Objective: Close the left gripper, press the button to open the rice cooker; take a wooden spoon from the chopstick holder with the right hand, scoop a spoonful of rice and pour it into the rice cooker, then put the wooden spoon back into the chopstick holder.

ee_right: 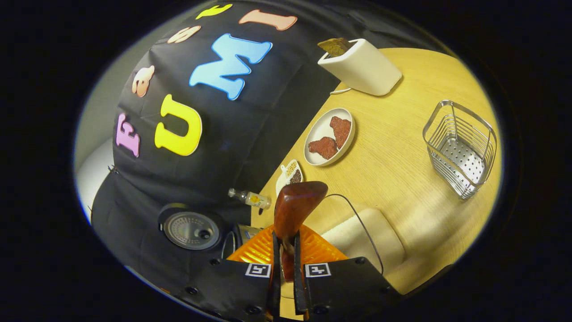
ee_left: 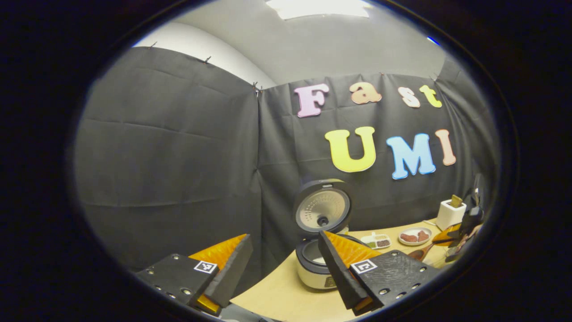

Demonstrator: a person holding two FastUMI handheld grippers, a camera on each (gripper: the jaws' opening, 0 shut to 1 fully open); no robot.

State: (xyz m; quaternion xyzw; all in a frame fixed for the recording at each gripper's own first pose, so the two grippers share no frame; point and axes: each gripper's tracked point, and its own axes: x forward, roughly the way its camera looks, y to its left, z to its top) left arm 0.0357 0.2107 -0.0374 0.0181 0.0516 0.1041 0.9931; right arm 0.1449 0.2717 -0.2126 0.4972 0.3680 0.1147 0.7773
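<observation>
**Inspector:** Rice cooker first. Condition?

**Assistant:** The rice cooker (ee_left: 318,268) stands on the wooden table (ee_left: 286,297) with its lid (ee_left: 322,208) swung upright, so the inner pot is exposed. In the right gripper view the same lid (ee_right: 191,230) faces the camera.

**Inspector:** Left gripper?

**Assistant:** The left gripper (ee_left: 286,268) hangs in front of the cooker, fingers well apart and clasping nothing. One finger overlaps the cooker's rim in the left gripper view; contact cannot be judged.

**Inspector:** Right gripper and the spoon?

**Assistant:** The right gripper (ee_right: 286,268) has both fingers pressed together on the handle of the wooden spoon (ee_right: 292,212), the bowl pointing away from the fingers. Contents of the bowl cannot be told. In the left gripper view the right gripper (ee_left: 464,228) and spoon (ee_left: 418,254) sit to the right of the cooker, near the table's edge.

**Inspector:** The holder?

**Assistant:** The wire chopstick holder (ee_right: 461,150) stands on the table well apart from the cooker, nothing visible inside.

**Inspector:** Other items?

**Assistant:** Beyond the cooker: a divided dish of grains (ee_right: 290,174), a plate (ee_right: 330,136) with two reddish-brown pieces, a white toaster (ee_right: 364,67) holding a slice, and a small bottle (ee_right: 250,198) lying near the wall. A pale container (ee_right: 366,239) sits just beside the right gripper.
</observation>
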